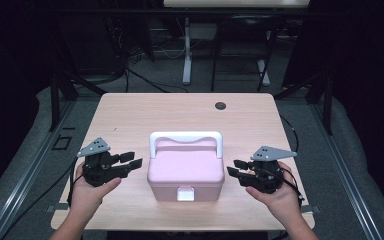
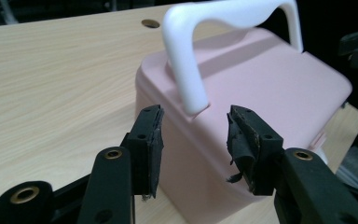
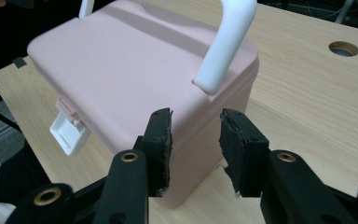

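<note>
A: Where's the pink box (image 1: 185,172)?
B: Near the middle of the tabletop (image 1: 130,115), white handle (image 1: 185,137) raised, latch facing the person.
A: And the claws?
B: Left claw (image 1: 131,162) and right claw (image 1: 236,168) flank it, both released, probably to steady its sides.

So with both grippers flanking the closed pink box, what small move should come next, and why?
Probably bring the right gripper round to the white latch on the front of the pink plastic box with the white handle. The lid looks shut, the latch looks down, and both the right and the left gripper are open, beside the box's ends without touching it.
</note>
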{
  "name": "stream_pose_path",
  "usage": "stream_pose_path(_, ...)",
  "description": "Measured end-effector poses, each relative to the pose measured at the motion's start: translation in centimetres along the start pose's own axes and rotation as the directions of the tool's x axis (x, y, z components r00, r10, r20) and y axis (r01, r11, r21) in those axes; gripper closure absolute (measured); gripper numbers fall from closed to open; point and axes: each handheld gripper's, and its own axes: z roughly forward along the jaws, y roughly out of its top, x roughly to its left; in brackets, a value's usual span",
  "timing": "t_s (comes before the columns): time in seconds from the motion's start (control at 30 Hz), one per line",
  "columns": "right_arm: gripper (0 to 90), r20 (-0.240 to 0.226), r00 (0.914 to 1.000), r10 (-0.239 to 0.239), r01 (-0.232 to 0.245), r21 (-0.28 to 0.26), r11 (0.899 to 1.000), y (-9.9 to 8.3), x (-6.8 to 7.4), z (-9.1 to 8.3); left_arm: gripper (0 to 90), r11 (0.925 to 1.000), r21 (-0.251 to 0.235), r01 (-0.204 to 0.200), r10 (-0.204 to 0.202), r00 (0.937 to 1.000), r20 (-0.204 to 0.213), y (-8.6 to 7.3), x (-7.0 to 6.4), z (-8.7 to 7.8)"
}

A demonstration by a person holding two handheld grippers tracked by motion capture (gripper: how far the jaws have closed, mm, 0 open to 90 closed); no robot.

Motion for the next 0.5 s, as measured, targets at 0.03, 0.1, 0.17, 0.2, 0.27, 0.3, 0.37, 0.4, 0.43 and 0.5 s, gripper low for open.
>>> stream_pose_path(0.03,64.4,-0.001,1.0000,-0.001,0.001,0.006,1.000,0.2,0.0,0.1,56.0,1.0000,-0.009,0.001,-0.001,0.9999,0.011,0.2,0.0,0.2)
stream_pose_path(0.1,64.4,0.006,0.9995,-0.030,0.030,0.003,1.000,0.7,-0.1,0.4,56.4,0.9999,-0.004,-0.012,0.012,0.9999,0.011,0.6,0.0,0.4)
stream_pose_path(0.17,64.4,0.001,0.9987,-0.050,0.050,-0.003,0.999,1.1,-0.2,0.9,56.4,0.9999,-0.002,-0.017,0.017,0.9998,0.005,0.9,0.0,0.9)
stream_pose_path(0.2,64.3,-0.008,0.9989,-0.047,0.047,0.001,0.999,1.2,-0.3,1.1,56.4,0.9999,-0.001,-0.015,0.015,0.9999,0.004,1.0,0.1,1.1)
stream_pose_path(0.27,63.2,-0.017,0.9987,-0.049,0.049,0.000,0.999,1.3,-0.6,1.7,56.3,0.9999,0.009,-0.013,0.013,0.9999,-0.007,1.1,0.3,1.6)
stream_pose_path(0.3,63.0,-0.021,0.9986,-0.048,0.048,-0.003,0.999,1.4,-0.6,1.9,56.4,0.9998,0.014,-0.015,0.015,0.9998,-0.011,1.1,0.4,1.9)
stream_pose_path(0.37,62.6,-0.024,0.9987,-0.045,0.044,-0.003,0.999,1.6,-0.8,2.4,56.4,0.9998,0.018,-0.011,0.012,0.9999,-0.007,1.1,0.5,2.4)
stream_pose_path(0.4,62.7,-0.024,0.9988,-0.042,0.042,-0.002,0.999,1.6,-0.8,2.5,56.6,0.9995,0.027,-0.018,0.018,0.9998,-0.004,1.2,0.5,2.6)
stream_pose_path(0.43,62.9,-0.026,0.9990,-0.037,0.037,-0.001,0.999,1.7,-0.8,2.7,57.0,0.9994,0.029,-0.020,0.020,0.9998,-0.004,1.2,0.5,2.8)
stream_pose_path(0.5,63.3,-0.033,0.9991,-0.029,0.029,-0.002,1.000,1.8,-1.0,3.1,57.1,0.9992,0.037,-0.016,0.016,0.9999,0.003,1.2,0.6,3.3)
